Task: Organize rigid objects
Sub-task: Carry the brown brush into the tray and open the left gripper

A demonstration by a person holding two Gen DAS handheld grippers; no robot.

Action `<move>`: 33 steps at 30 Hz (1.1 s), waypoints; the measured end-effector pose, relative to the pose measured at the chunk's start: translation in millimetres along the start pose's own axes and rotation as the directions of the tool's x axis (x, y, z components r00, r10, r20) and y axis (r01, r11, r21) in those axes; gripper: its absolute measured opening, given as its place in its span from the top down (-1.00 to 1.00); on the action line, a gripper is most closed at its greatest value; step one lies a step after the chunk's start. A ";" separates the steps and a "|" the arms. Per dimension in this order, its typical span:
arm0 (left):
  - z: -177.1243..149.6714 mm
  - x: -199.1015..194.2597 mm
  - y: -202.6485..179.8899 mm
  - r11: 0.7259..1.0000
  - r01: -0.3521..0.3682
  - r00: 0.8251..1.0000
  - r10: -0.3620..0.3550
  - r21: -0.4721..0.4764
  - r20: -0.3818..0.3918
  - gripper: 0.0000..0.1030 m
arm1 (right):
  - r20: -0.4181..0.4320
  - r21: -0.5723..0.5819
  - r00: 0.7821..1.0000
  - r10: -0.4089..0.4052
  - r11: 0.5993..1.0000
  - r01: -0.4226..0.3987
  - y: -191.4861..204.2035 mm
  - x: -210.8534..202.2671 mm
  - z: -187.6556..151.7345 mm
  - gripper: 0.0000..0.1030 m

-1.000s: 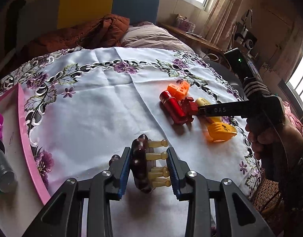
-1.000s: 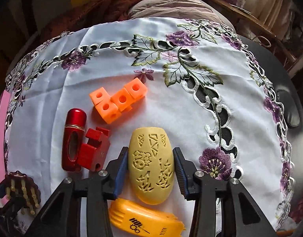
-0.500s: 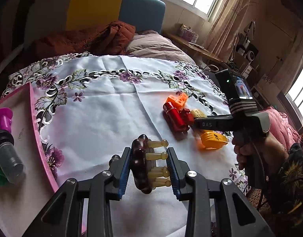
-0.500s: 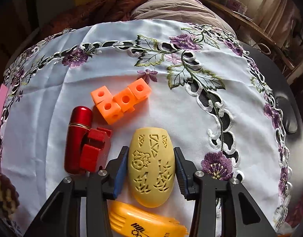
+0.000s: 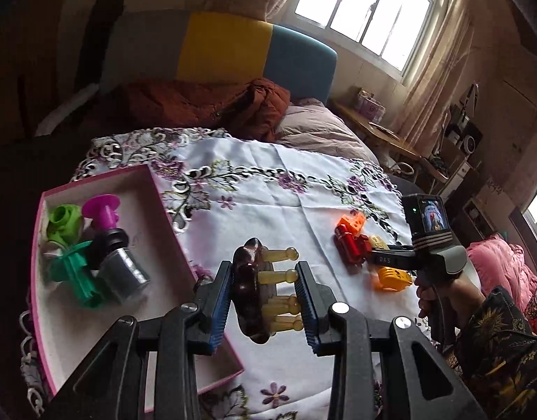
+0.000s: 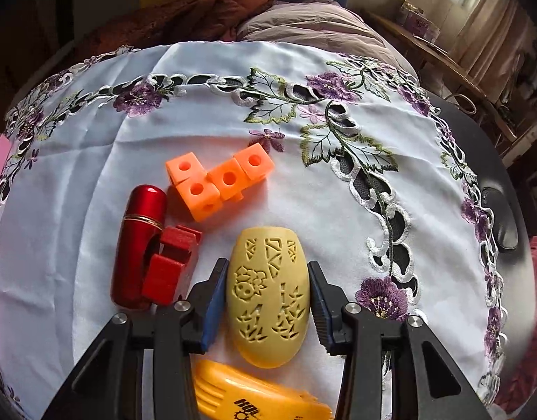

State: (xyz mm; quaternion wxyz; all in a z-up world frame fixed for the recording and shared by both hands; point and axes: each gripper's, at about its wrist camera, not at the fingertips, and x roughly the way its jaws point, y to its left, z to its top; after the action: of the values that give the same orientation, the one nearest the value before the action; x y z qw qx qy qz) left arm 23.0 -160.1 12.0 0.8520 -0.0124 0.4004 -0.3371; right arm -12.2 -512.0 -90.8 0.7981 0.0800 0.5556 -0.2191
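Tablecloth (image 6: 93, 262) first, since it's the biggest thing going: white with purple embroidered flowers, spread over the whole work surface. A bed with a rust-coloured blanket (image 5: 198, 105) sits behind it.

Next down is the pink box (image 5: 170, 245) at the cloth's left edge, open-topped and already holding a bunch of stuff: a green spool-shaped piece (image 5: 63, 224), a magenta one (image 5: 102, 211), a teal piece (image 5: 76, 273) and a grey cylinder (image 5: 123, 276), all bunched in the far half.

The left gripper (image 5: 265, 297) is up off the cloth, right over the box's near right wall, with its jaws clamped on a dark brown massager (image 5: 249, 290) – blue pads pressing on both sides, and its 4 yellowish knobbed pegs pointing right.

The right gripper (image 6: 268, 301) points down at the cloth. A yellow oval piece (image 6: 268, 294) with cut-out patterns sits between the jaws. The pads look to be right against its sides, and the piece seems to be resting on the cloth – can't tell for sure.

Smaller bits lie around it: a red cylinder (image 6: 139, 238) with a red block (image 6: 167, 266) leaning on it to the left, 4 joined orange cubes (image 6: 216, 178) just beyond, and an orange toy (image 6: 254, 399) at the near edge, under the gripper.
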 end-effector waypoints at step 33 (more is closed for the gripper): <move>-26.9 19.1 153.0 0.929 -0.320 0.947 0.308 -0.184 -0.092 0.21 | 0.013 -0.032 0.999 -0.035 0.999 0.035 4.9 -1.0 -1.5 0.14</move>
State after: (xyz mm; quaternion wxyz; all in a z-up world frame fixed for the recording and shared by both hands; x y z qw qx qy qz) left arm 99.4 -46.4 -63.6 0.8768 -0.0217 0.4545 -0.1556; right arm -11.6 -506.8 -91.0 0.7987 0.0561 0.5553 -0.2247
